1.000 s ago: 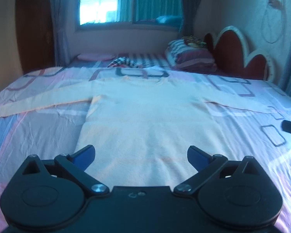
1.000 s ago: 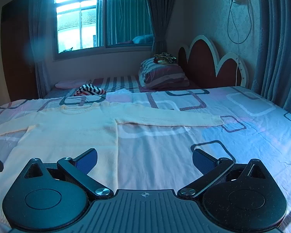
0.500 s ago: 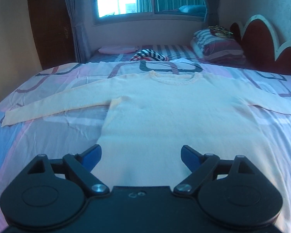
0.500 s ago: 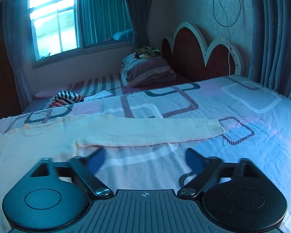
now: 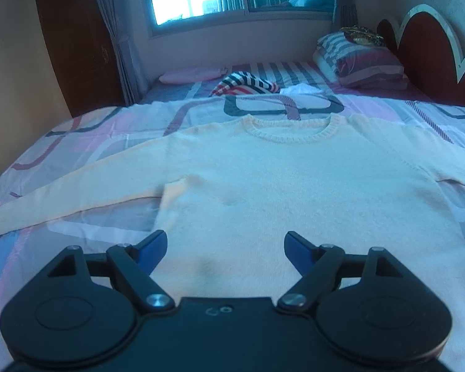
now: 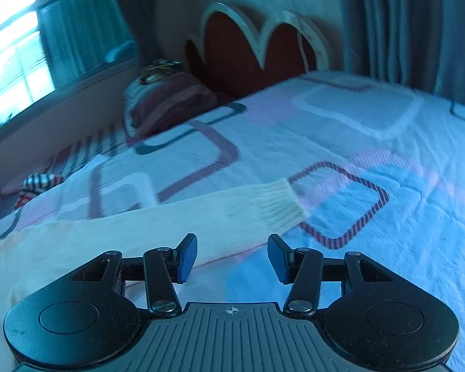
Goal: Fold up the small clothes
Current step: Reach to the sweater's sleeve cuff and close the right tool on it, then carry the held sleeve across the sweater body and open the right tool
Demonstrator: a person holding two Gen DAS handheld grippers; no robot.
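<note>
The cream sweater (image 5: 263, 192) lies flat on the bed (image 6: 387, 217), ready for folding. Left claw (image 5: 224, 248) wide, narrowing, over its body; right claw (image 6: 232, 257) half-open, closing above the sleeve (image 6: 201, 217), empty.

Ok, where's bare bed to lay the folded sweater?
Bare sheet lies beyond the right cuff, toward the curtain. Another patch sits under the left sleeve. The far end is crowded: striped cloth, pillow.

Cream sweater (image 5: 279, 186); bedsheet (image 6: 372, 142) white-pink-blue with rounded-rectangle outlines; striped pillow (image 5: 359, 59); red headboard (image 6: 251, 52), white trim; blue pads (image 6: 187, 257) on black grippers.
</note>
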